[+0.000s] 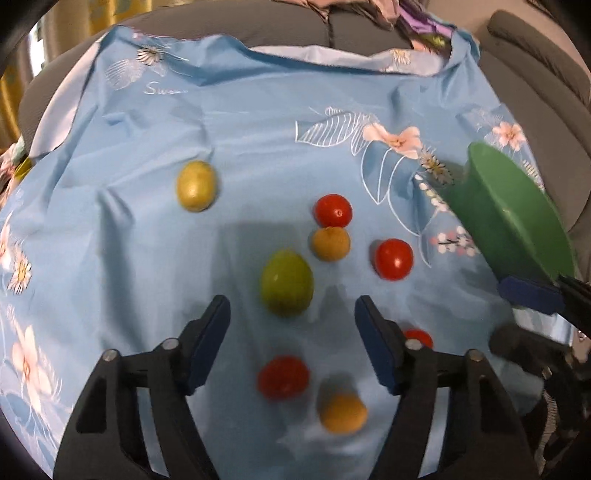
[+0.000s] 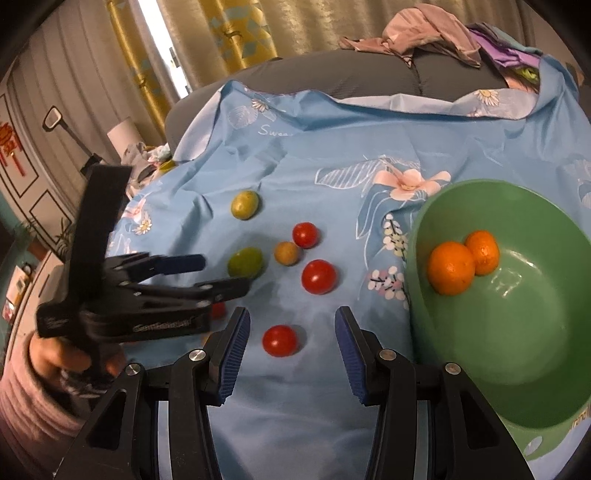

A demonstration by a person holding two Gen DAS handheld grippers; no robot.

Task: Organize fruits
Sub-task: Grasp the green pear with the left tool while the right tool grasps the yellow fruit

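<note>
Fruits lie scattered on a blue floral cloth (image 1: 147, 258). My left gripper (image 1: 291, 321) is open, with a green fruit (image 1: 287, 282) just ahead between its fingers; it also shows in the right wrist view (image 2: 207, 273). Red tomatoes (image 1: 393, 259) (image 1: 333, 210) (image 1: 283, 377), small orange-brown fruits (image 1: 330, 243) (image 1: 342, 412) and a yellow-green fruit (image 1: 196, 185) lie around. My right gripper (image 2: 291, 325) is open above a tomato (image 2: 279, 340). A green bowl (image 2: 517, 350) to its right holds two oranges (image 2: 451, 267) (image 2: 482, 252).
The cloth covers a grey sofa (image 2: 332, 74) with piled clothes (image 2: 424, 29) at the back. Curtains (image 2: 240, 29) and a wall stand at the far left. The bowl (image 1: 517, 221) sits at the cloth's right edge in the left wrist view.
</note>
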